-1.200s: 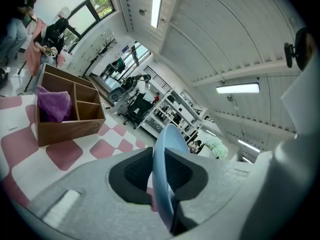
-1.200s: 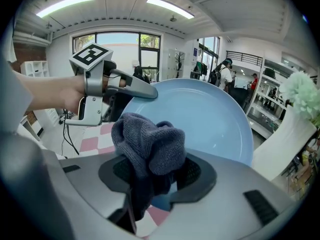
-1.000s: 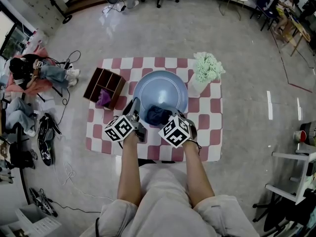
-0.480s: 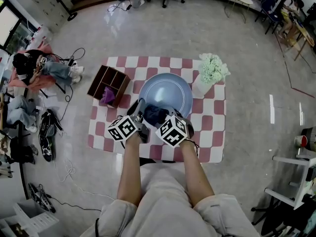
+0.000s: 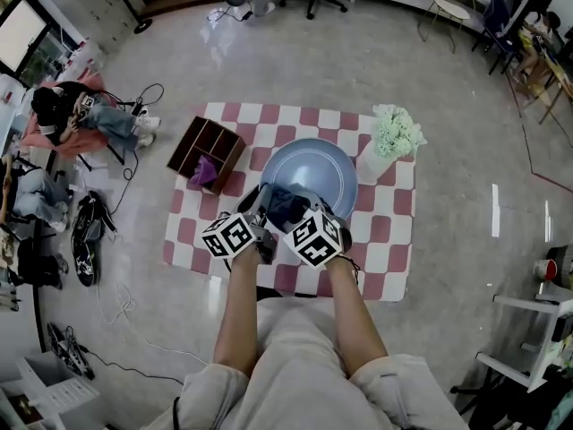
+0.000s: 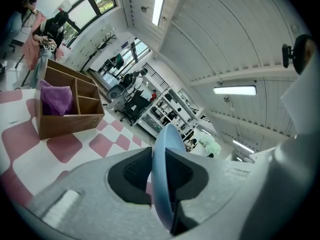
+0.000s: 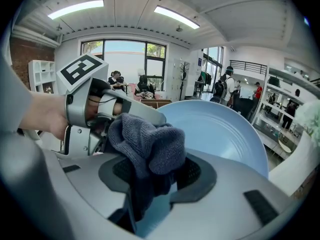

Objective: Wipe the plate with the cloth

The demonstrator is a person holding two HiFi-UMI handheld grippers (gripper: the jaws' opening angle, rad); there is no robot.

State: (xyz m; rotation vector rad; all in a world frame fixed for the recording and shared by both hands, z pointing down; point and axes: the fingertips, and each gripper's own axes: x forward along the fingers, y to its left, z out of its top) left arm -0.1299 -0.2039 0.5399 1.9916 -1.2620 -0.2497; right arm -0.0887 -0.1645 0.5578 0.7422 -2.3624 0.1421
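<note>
A large pale blue plate (image 5: pixel 313 173) rests on the red-and-white checked cloth of the table (image 5: pixel 385 240). My left gripper (image 5: pixel 257 211) is shut on the plate's near left rim (image 6: pixel 164 179), which runs edge-on between its jaws. My right gripper (image 5: pixel 300 213) is shut on a dark blue-grey cloth (image 7: pixel 147 146), bunched up over the plate's near inner surface (image 7: pixel 225 134). In the head view the cloth (image 5: pixel 285 206) lies on the plate's near edge between the two grippers. The left gripper (image 7: pixel 107 121) shows close at the left in the right gripper view.
A brown wooden divided box (image 5: pixel 208 153) holding a purple cloth (image 5: pixel 204 170) sits at the table's far left corner. A white vase of pale green flowers (image 5: pixel 392 137) stands at the far right. Several people and chairs are on the floor around.
The head view has shifted, so the table sits lower and more to the right. Both grippers keep their hold, and the cloth stays on the plate's near edge.
</note>
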